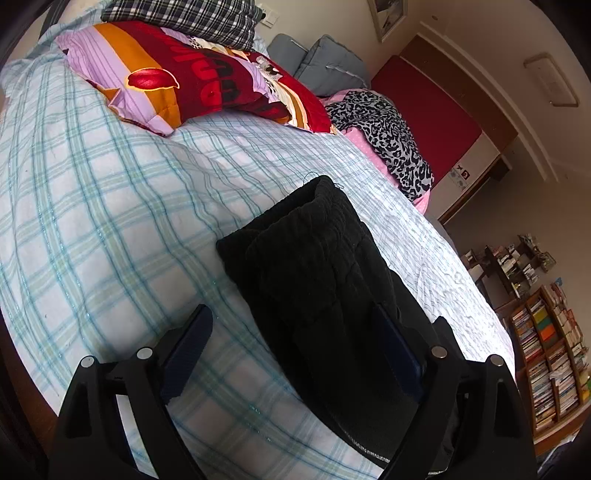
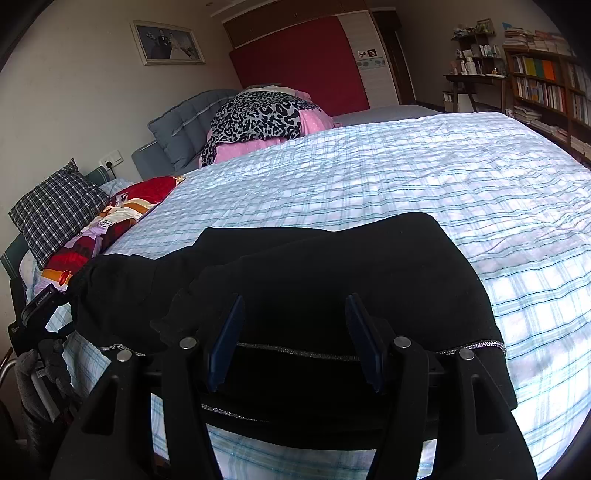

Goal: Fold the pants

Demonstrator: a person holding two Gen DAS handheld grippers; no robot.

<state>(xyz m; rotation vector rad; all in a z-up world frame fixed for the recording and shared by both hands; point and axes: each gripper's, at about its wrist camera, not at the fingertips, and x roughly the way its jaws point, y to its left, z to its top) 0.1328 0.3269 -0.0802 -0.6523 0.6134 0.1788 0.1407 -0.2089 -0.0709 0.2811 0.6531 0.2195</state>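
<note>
Black pants (image 1: 317, 266) lie folded on the blue-and-white plaid bedspread (image 1: 110, 221), elastic waistband at the far end. My left gripper (image 1: 291, 350) is open: its left finger rests over the bedspread, its right finger against the pants' side. In the right wrist view the pants (image 2: 332, 258) spread across the near bed edge, with a silver-trimmed hem near my fingers. My right gripper (image 2: 295, 339) is open, both fingers hovering just over the black fabric, holding nothing. The left gripper (image 2: 40, 310) shows at the far left.
A red, orange and purple quilt (image 1: 192, 77) and a checked pillow (image 1: 184, 18) lie at the head of the bed. A leopard-print cloth (image 2: 255, 118) sits on pink bedding. Bookshelves (image 2: 546, 85) stand beyond the bed. Bare plaid bedspread (image 2: 406, 166) extends past the pants.
</note>
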